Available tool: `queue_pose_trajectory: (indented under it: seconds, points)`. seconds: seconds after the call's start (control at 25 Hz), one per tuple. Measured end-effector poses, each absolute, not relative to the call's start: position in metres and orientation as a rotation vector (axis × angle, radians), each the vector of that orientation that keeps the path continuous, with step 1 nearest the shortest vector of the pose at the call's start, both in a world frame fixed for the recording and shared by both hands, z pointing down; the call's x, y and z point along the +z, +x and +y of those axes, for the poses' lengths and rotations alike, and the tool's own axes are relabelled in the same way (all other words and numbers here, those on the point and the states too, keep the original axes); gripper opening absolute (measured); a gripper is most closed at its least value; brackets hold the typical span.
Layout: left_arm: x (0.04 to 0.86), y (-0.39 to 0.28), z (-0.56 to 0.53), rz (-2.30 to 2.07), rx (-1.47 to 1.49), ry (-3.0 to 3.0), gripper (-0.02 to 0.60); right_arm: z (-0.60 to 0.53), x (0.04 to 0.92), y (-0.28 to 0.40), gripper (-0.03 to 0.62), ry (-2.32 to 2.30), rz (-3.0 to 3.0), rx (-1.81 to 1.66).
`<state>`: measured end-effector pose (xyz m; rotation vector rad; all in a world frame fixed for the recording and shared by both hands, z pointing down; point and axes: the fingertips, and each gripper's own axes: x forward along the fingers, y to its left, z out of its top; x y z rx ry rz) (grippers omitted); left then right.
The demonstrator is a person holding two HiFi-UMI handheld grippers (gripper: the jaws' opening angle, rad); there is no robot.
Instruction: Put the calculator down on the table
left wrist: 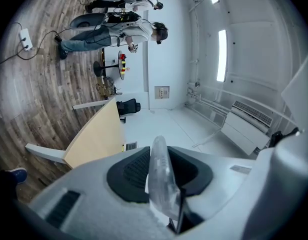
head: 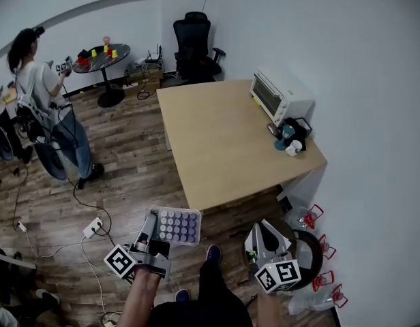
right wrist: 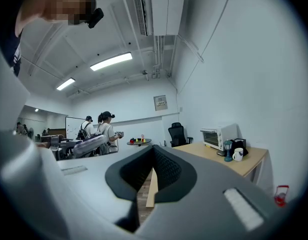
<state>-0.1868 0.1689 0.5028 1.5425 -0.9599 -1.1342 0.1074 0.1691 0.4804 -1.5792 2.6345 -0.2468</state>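
**Calculator held short of the desk.** The left hand-held gripper, low and left of centre in the head view, is clenched on a calculator. Its jaws pinch the left edge of the clear-cased body, and the rows of purple keys face up.

The calculator hangs in the air over the wood-plank floor. It is just short of the near edge of the pale desk that fills the middle of the frame, and it does not touch the desk. In the left gripper view, the calculator's clear edge stands between the two dark pads, which press on it from both sides.

The right hand-held gripper, low and right of centre, has its jaws drawn together at the tips with nothing between them. Its own view shows a strip of the desk's edge through the slit below the meeting pads.

A white toaster oven sits along the desk's right edge. A white mug and a small teal lamp stand just beside it on the nearer side. A black office chair stands beyond the desk at the top of the frame.

At upper left a person stands near a round dark table that carries small red and yellow things. A white power strip lies on the floor to the left of the held calculator.
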Motion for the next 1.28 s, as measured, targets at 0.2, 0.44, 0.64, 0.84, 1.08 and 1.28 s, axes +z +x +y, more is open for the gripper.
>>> queue_pose_trajectory:
  seconds: [0.2, 0.44, 0.64, 0.84, 1.08, 1.28]
  points:
    - [0.505, -0.174, 0.121, -0.960, -1.120, 1.551, 0.094, 0.123, 0.484, 0.121, 0.009, -1.618, 2.630, -0.227]
    - [0.510, -0.147, 0.058, -0.955, -1.105, 1.557, 0.094, 0.060, 0.490, 0.138, 0.009, -1.607, 2.655, -0.178]
    - [0.508, -0.122, 0.009, -0.955, -1.101, 1.543, 0.094, 0.008, 0.490, 0.161, 0.009, -1.599, 2.674, -0.172]
    - [0.492, -0.100, -0.040, -0.968, -1.113, 1.538, 0.094, -0.047, 0.475, 0.181, 0.009, -1.569, 2.689, -0.174]
    - [0.473, -0.080, -0.084, -0.986, -1.146, 1.539, 0.094, -0.099, 0.462, 0.197, 0.009, -1.505, 2.712, -0.203]
    - [0.468, -0.077, -0.101, -0.997, -1.154, 1.523, 0.094, -0.125, 0.461, 0.195, 0.009, -1.465, 2.730, -0.220]
